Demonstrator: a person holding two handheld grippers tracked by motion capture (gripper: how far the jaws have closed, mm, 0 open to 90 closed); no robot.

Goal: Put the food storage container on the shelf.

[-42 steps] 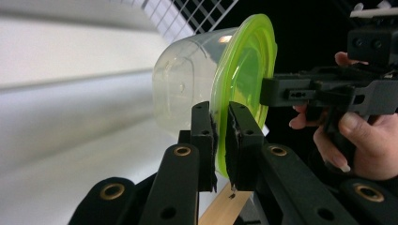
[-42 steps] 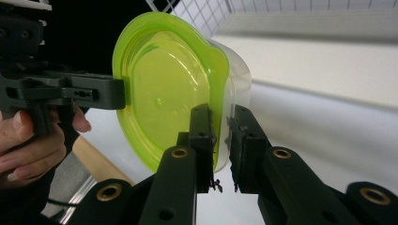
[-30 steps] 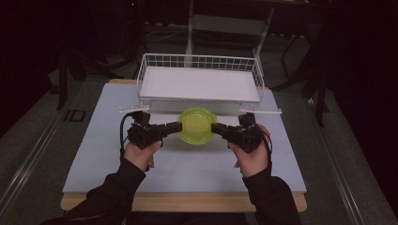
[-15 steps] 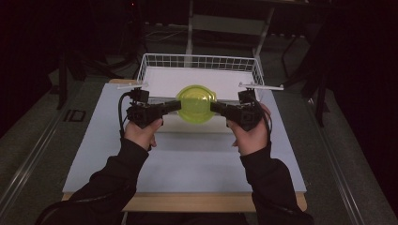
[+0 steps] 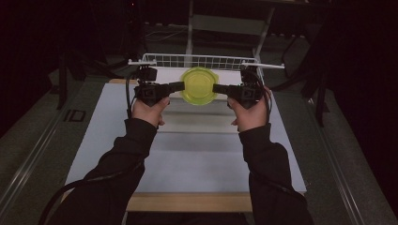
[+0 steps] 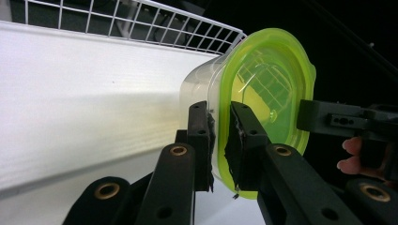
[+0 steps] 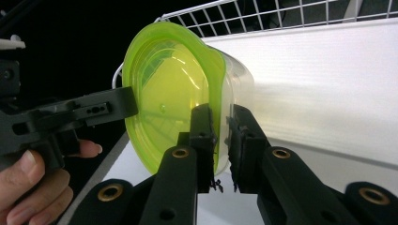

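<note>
A clear plastic container with a yellow-green lid hangs in the air, held between both grippers. My left gripper is shut on the lid's left rim, and my right gripper is shut on its right rim. In the left gripper view the two black jaws pinch the lid's edge and the tub wall. The right gripper view has its jaws clamped on the opposite edge of the lid. The container sits above the front of a white wire basket.
The wire basket has a white floor and stands at the far end of a white table mat. A wooden table edge runs along the near side. Dark frames and stands surround the table.
Both hands have risen and moved away from the person toward the basket, carrying the container with them. The grip on both rims looks the same.
</note>
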